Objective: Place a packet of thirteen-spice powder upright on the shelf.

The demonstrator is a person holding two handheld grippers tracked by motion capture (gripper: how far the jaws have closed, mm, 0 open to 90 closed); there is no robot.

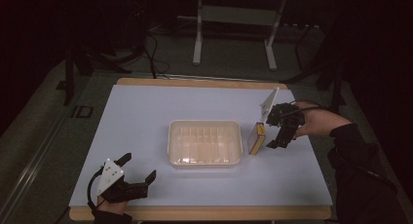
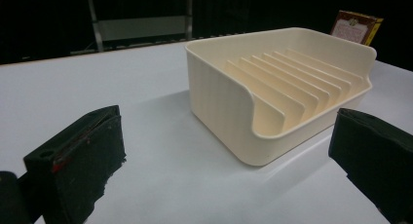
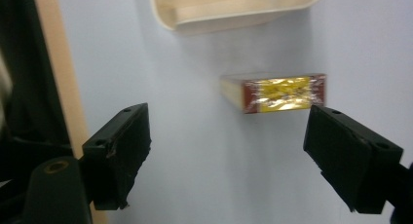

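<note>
Black jaws of your left gripper [image 1: 139, 166] gape empty near the tabletop's front-left corner. Mid-table sits the cream rack [image 1: 205, 161]; just right, the small box [image 1: 256, 139] stands. Your right gripper [image 1: 271, 144] spreads unladen beside it: square up before pinching.
</note>
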